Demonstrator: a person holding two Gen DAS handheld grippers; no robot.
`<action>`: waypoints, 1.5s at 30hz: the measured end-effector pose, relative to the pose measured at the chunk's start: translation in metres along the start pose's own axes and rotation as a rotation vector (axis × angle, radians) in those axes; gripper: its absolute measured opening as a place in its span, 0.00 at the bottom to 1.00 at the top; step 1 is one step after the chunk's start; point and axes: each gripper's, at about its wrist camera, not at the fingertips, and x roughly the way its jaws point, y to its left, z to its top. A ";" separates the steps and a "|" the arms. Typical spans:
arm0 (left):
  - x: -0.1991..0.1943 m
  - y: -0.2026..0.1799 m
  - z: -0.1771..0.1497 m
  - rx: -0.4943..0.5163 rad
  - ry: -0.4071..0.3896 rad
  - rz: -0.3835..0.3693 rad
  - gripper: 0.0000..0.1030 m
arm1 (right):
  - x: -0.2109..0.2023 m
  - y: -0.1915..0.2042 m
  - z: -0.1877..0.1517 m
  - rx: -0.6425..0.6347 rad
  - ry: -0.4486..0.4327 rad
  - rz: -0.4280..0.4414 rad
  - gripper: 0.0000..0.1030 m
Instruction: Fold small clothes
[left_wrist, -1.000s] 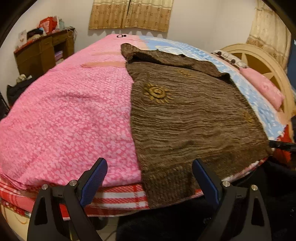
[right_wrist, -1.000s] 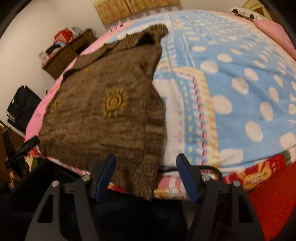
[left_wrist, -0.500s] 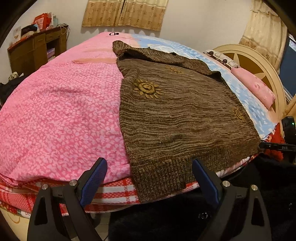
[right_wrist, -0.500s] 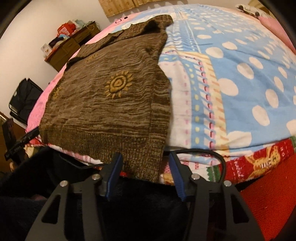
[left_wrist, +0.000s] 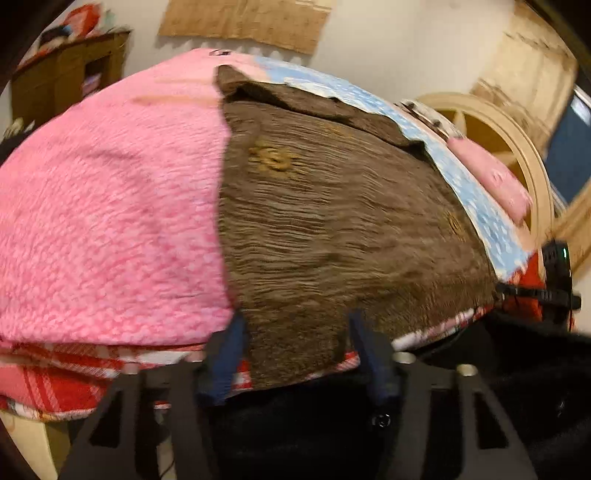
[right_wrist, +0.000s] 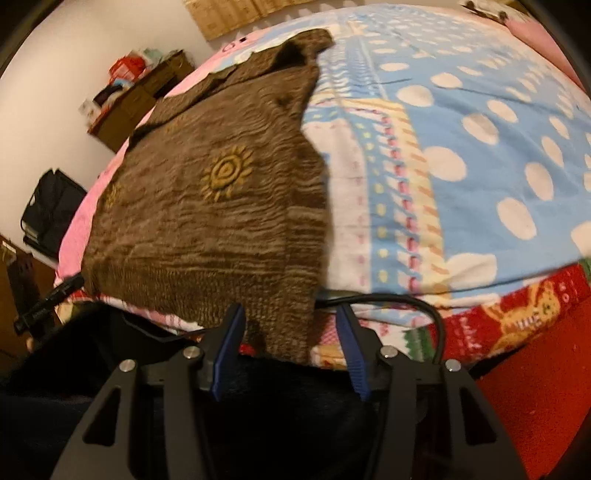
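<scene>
A brown knitted sweater (left_wrist: 332, 221) with yellow sun motifs lies flat on the bed, its ribbed hem hanging over the near edge. In the left wrist view my left gripper (left_wrist: 297, 339) straddles the hem's left corner; its jaws are closing, and the cloth between them hangs unbunched. In the right wrist view the sweater (right_wrist: 207, 206) fills the left half, and my right gripper (right_wrist: 288, 328) stands around the hem's right corner. Its jaws are half apart, with a gap between the cloth and the right finger (right_wrist: 349, 343).
The pink bedcover (left_wrist: 110, 206) lies left of the sweater and a blue dotted blanket (right_wrist: 461, 147) right of it. A black cable (right_wrist: 406, 301) loops at the bed edge. A wooden headboard (left_wrist: 517, 147), a dresser (left_wrist: 66, 66) and a black bag (right_wrist: 48, 210) surround the bed.
The left jaws have narrowed from wide apart to flank the hem's left corner. The right jaws narrowed earlier and sit closer to the hem's right corner. The sweater has not shifted.
</scene>
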 end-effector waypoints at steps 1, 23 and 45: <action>0.000 0.004 0.001 -0.020 0.003 -0.006 0.40 | 0.000 -0.001 0.000 0.001 -0.001 0.001 0.52; 0.005 -0.007 0.003 0.023 0.011 0.046 0.20 | 0.020 0.009 -0.003 -0.012 0.031 0.028 0.23; -0.009 -0.014 0.179 0.043 -0.231 0.149 0.07 | -0.004 -0.011 0.165 0.233 -0.150 0.360 0.08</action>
